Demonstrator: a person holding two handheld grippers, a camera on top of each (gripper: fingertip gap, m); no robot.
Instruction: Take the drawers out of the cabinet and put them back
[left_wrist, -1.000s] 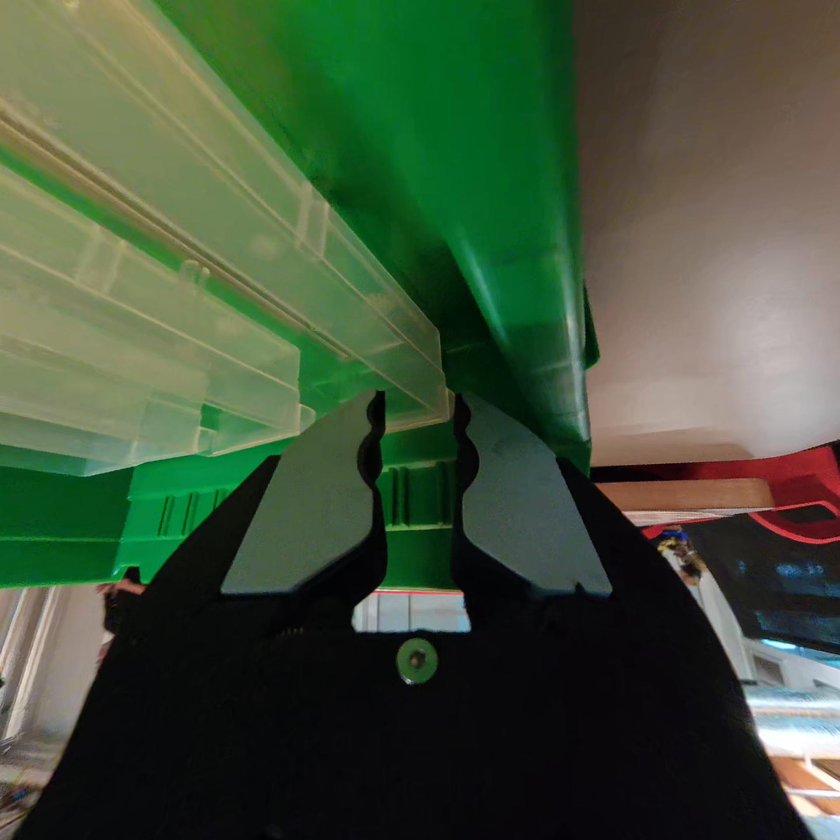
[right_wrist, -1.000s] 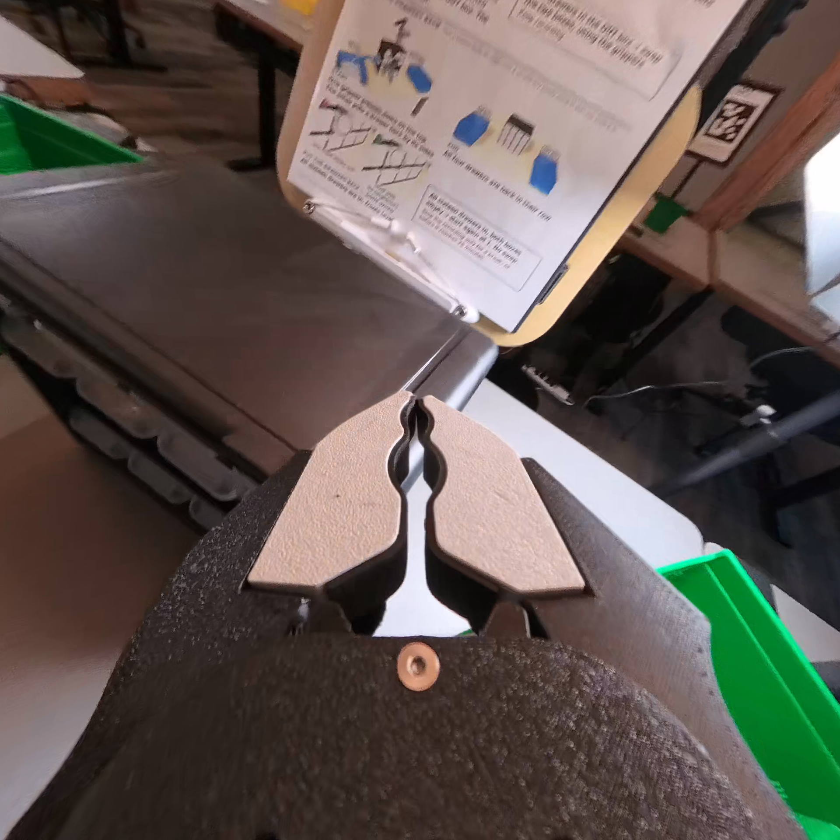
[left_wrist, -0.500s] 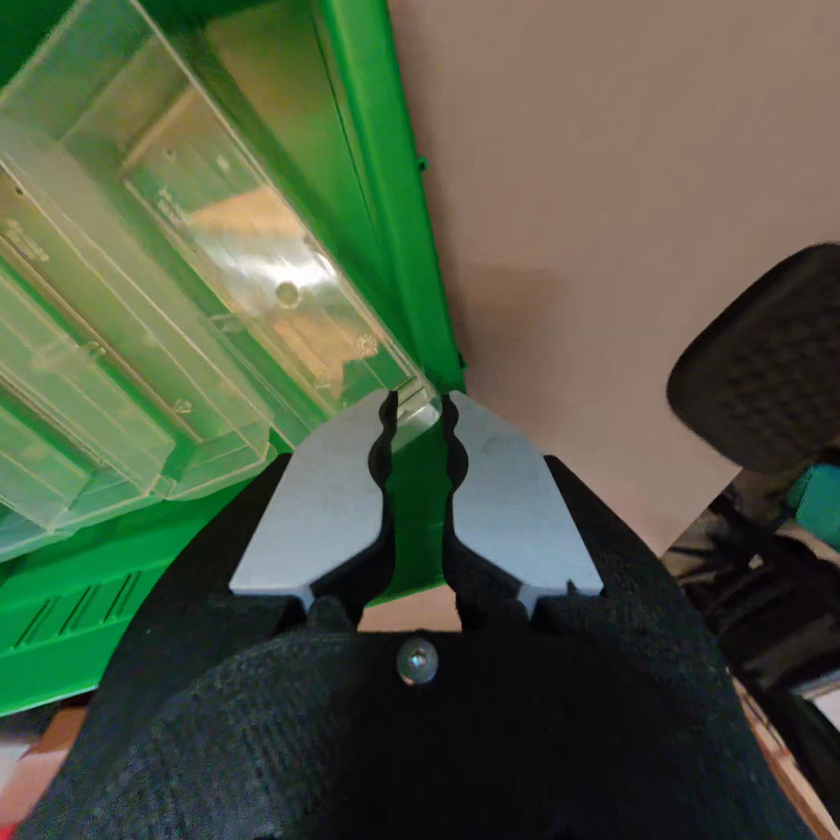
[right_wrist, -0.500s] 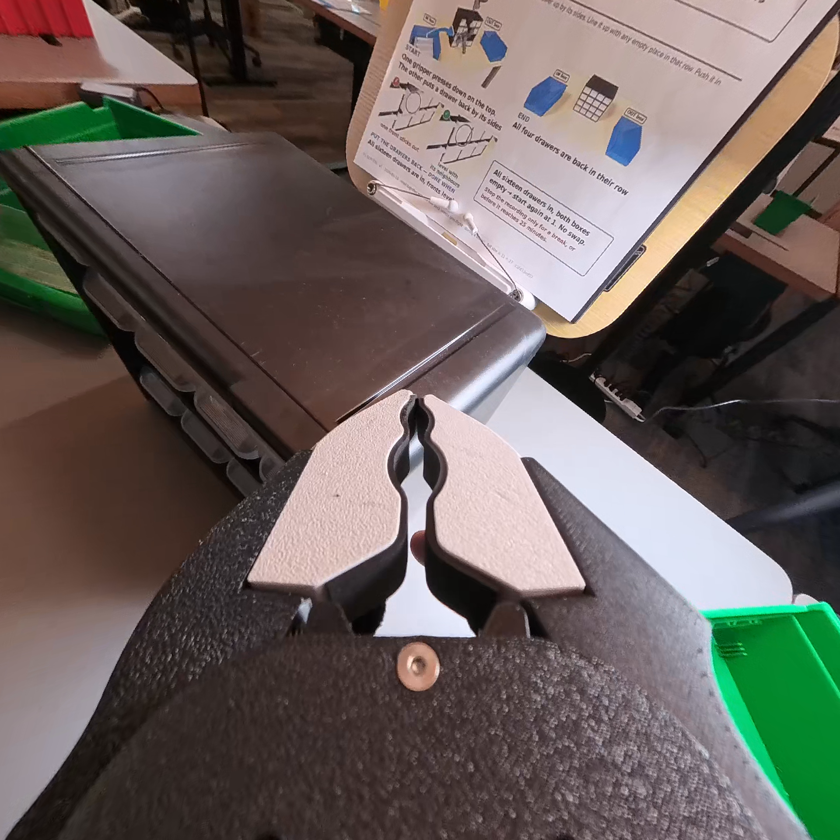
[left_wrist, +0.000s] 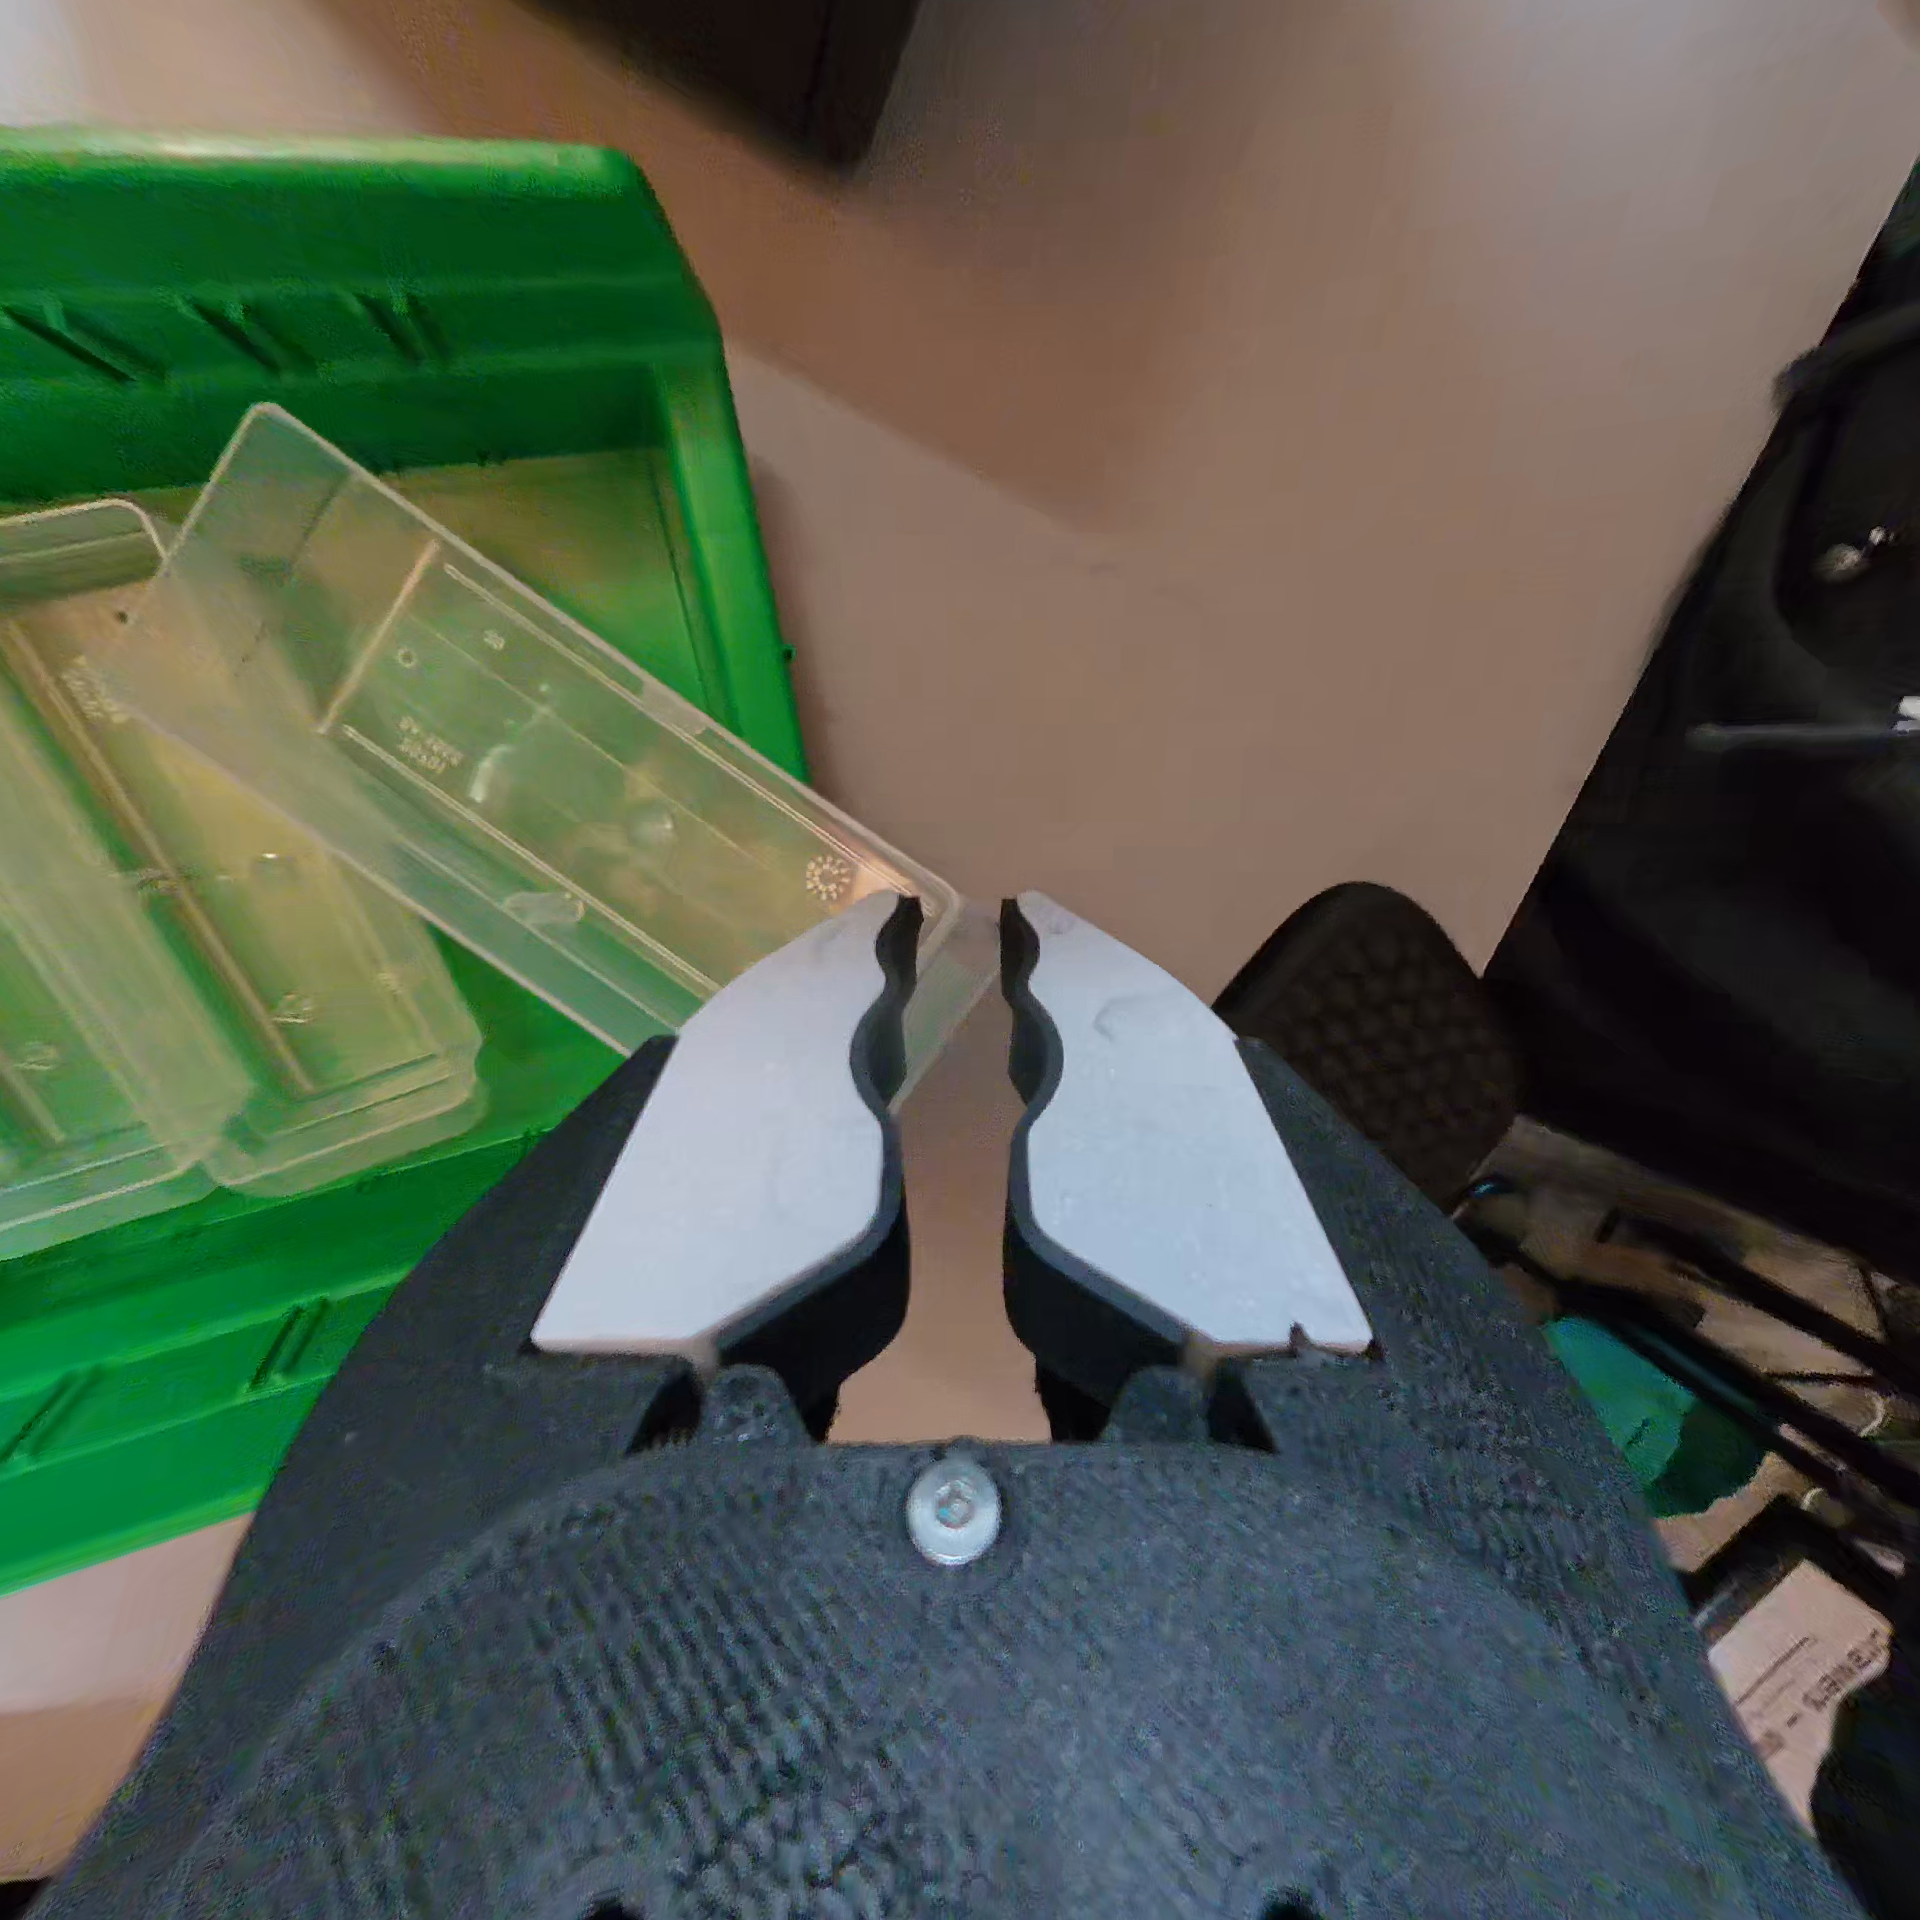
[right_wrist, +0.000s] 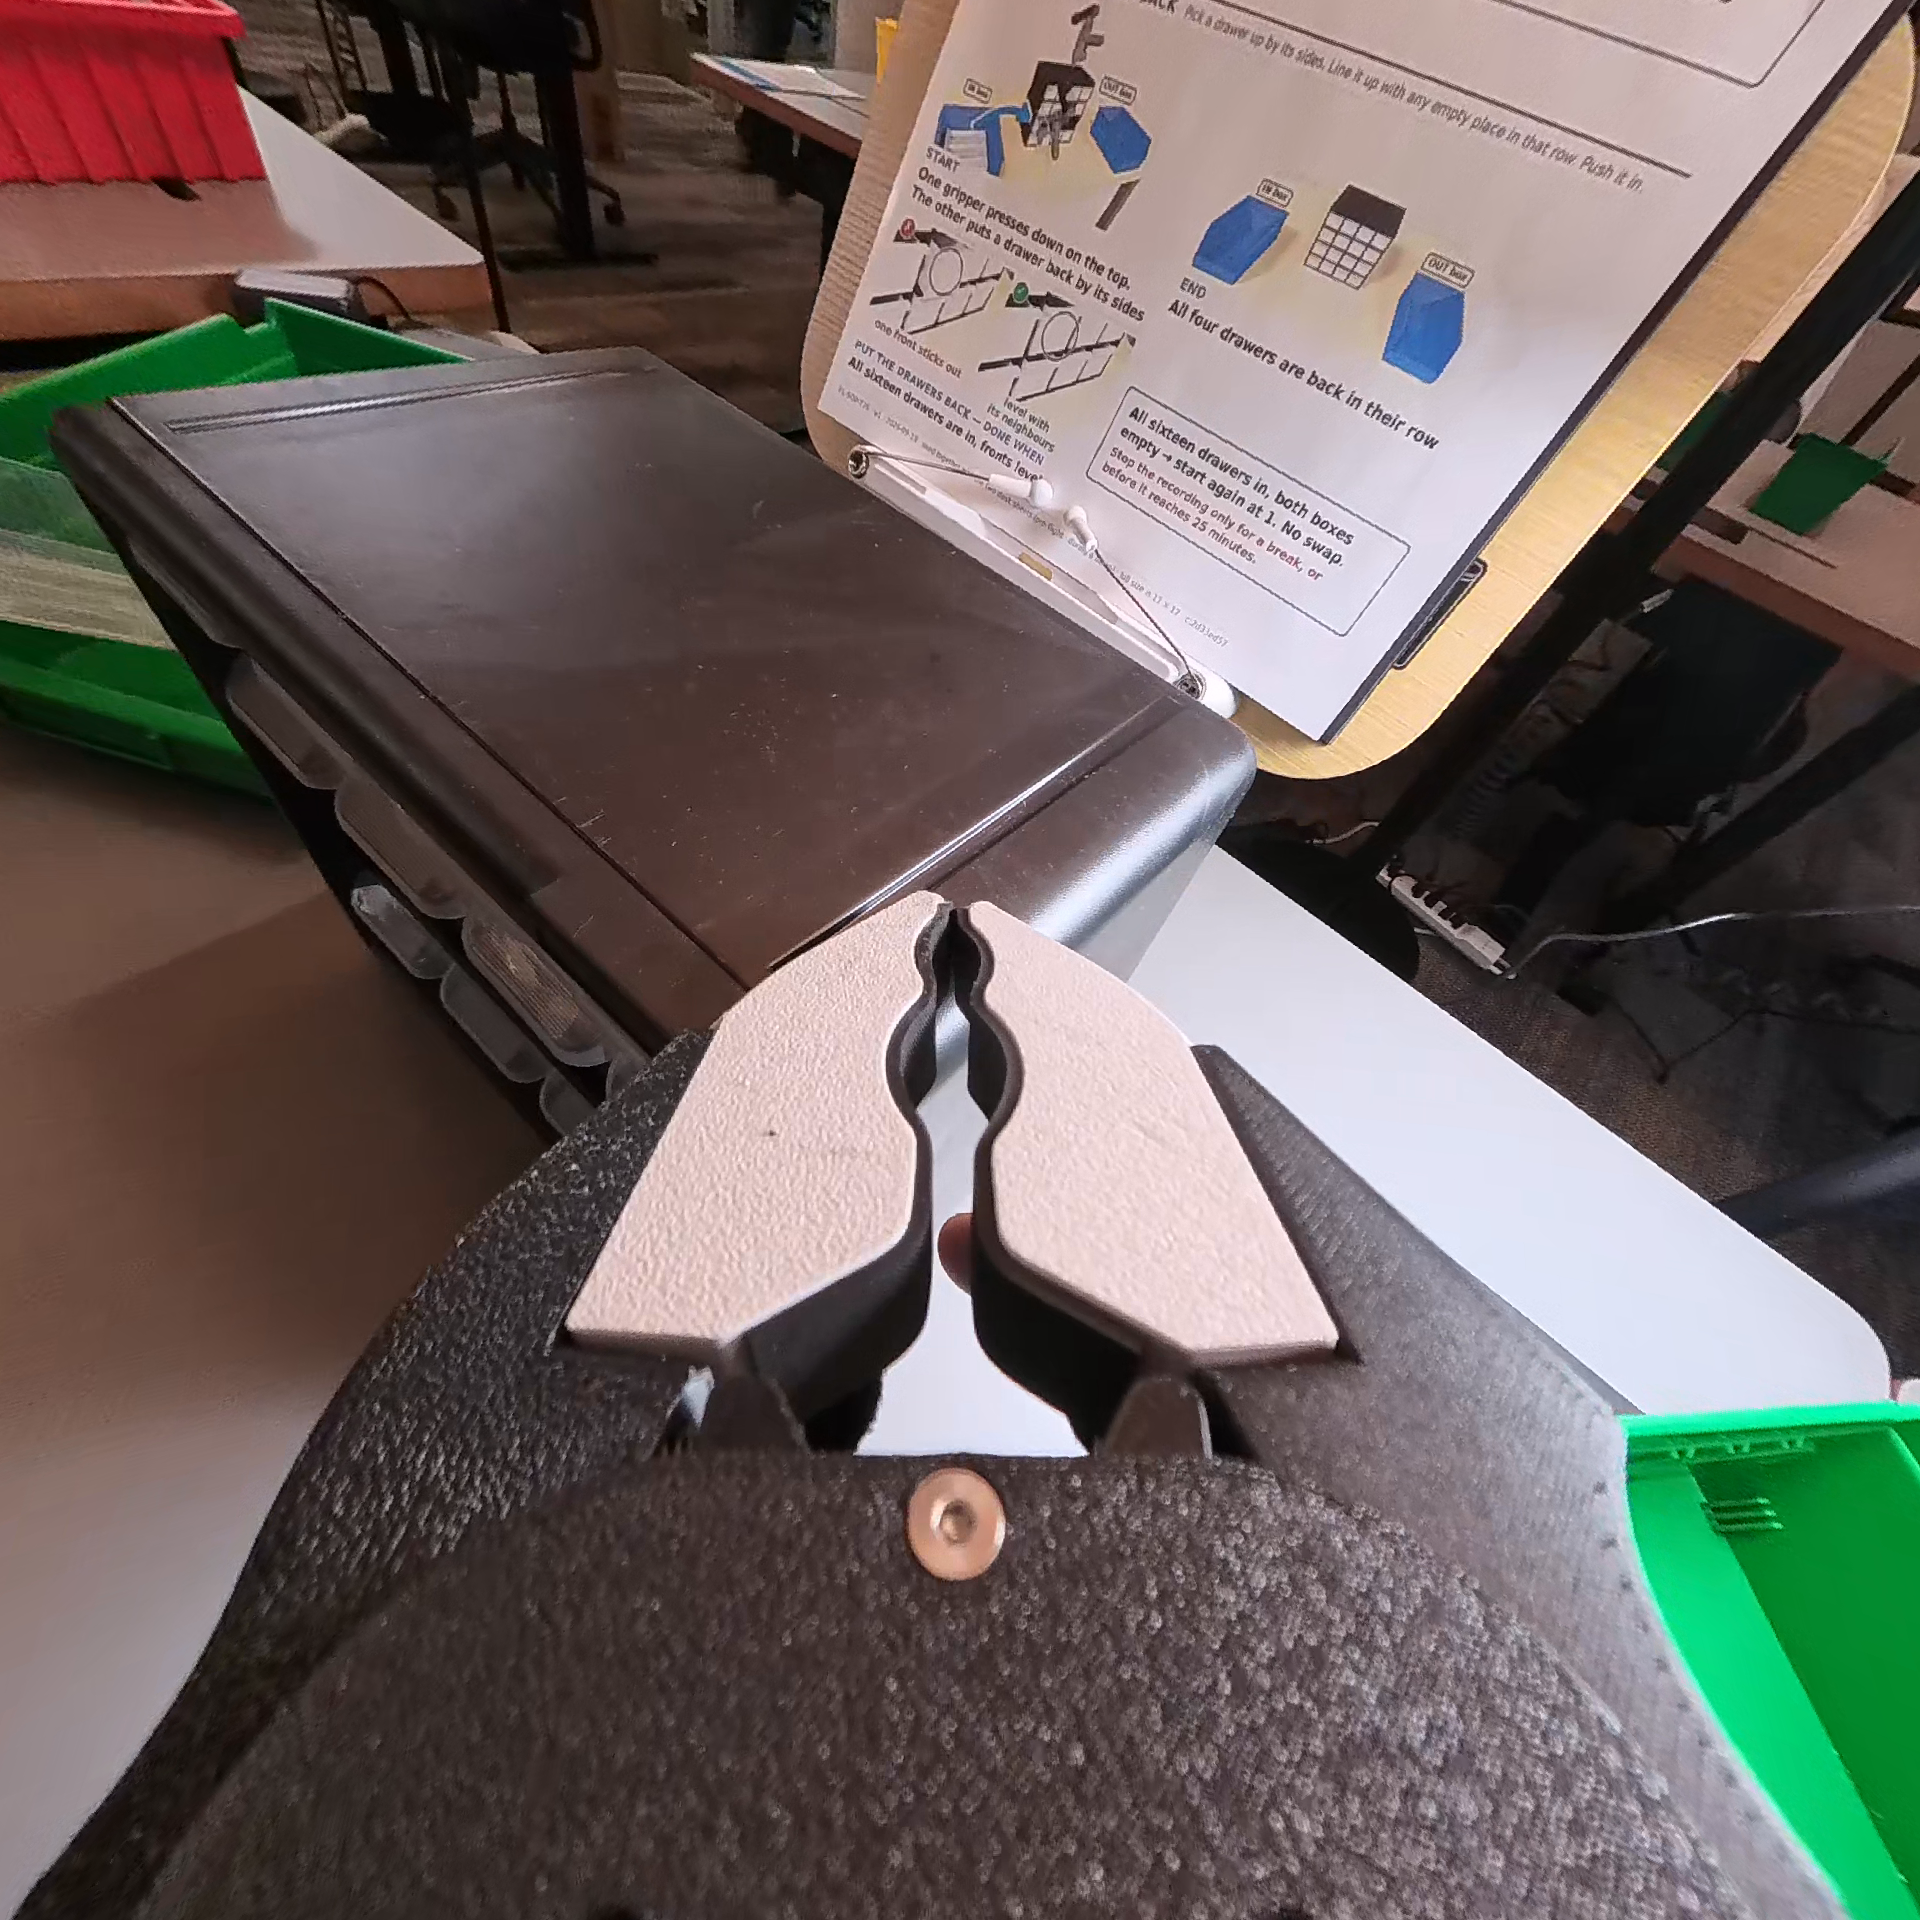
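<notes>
My left gripper (left_wrist: 956, 909) is shut on the end wall of a clear plastic drawer (left_wrist: 520, 727). The drawer is tilted, with its held end out over the rim of a green bin (left_wrist: 343, 270). More clear drawers (left_wrist: 208, 987) lie in that bin. In the right wrist view, my right gripper (right_wrist: 953, 916) is shut and empty just above the near right corner of the dark cabinet (right_wrist: 644, 644). Clear drawer fronts (right_wrist: 520, 977) show along the cabinet's left face.
The bin stands on a pale table (left_wrist: 1143, 520), with a black chair armrest (left_wrist: 1371, 1029) off its edge. An instruction sheet on a board (right_wrist: 1351, 260) stands behind the cabinet. A second green bin (right_wrist: 1808, 1558) sits at the lower right and a red bin (right_wrist: 114, 94) far back left.
My left gripper has swung from beside the green bin to above it, carrying the clear drawer's end up past the rim. The right gripper drew back a little, still shut.
</notes>
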